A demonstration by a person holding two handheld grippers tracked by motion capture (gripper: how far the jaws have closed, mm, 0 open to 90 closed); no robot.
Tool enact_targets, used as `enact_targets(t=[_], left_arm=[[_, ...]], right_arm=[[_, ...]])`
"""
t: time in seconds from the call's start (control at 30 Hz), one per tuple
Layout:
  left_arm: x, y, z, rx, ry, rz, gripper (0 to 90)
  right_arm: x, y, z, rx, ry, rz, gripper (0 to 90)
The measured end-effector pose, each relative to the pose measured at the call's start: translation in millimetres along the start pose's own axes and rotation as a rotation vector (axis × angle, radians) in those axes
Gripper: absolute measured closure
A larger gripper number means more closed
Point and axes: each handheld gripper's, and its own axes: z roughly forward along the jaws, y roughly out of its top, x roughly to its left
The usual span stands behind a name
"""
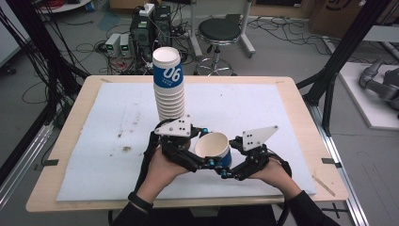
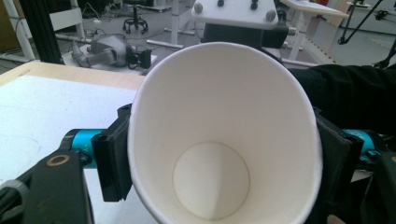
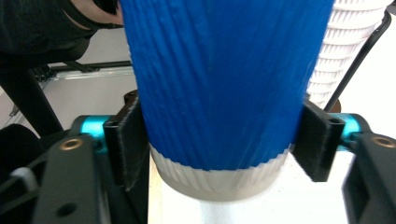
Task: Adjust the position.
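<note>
A single paper cup (image 1: 212, 143), white inside with a blue ribbed sleeve, hangs tilted just above the white mat (image 1: 108, 141), held from both sides. My left gripper (image 1: 203, 157) is shut on its rim. In the left gripper view the cup's mouth (image 2: 219, 140) is squeezed into an oval between the black pads (image 2: 112, 163). My right gripper (image 1: 229, 168) is shut on the cup's blue body (image 3: 219, 84), its pads (image 3: 128, 144) pressing both flanks. A tall stack of the same cups (image 1: 169, 89), marked 06, stands upright right behind the left gripper.
The mat covers most of a wooden table (image 1: 61, 141). Beyond the far edge stand a black stool (image 1: 219, 30) and electronics boxes with cables (image 1: 141, 33). A grey robot part (image 1: 379, 82) lies on a platform to the right. Black frame posts (image 1: 339, 56) flank the table.
</note>
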Motion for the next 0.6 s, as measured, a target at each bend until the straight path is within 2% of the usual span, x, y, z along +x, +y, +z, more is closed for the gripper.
enact_targets(t=[0.13,0.3,0.43,0.6], left_arm=[[-1.7,0.1,2.1,-0.038,0.005,-0.016,17.1],[-1.6,-2.1,2.3,-0.131,-0.02,-0.041,14.1],[-3.2,-4.2,5.1,-0.179,-0.027,-0.063,13.8],[-4.9,-3.8,6.1,-0.204,-0.016,-0.067,14.4]], right_arm=[[-0.1,-1.7,-0.4,-0.038,0.01,0.006,30.3],[-1.1,-1.6,-3.9,-0.1,0.032,0.018,30.4],[-1.0,-1.7,-6.4,-0.154,0.038,0.029,30.4],[-0.5,-2.5,-6.9,-0.183,0.038,0.032,30.4]])
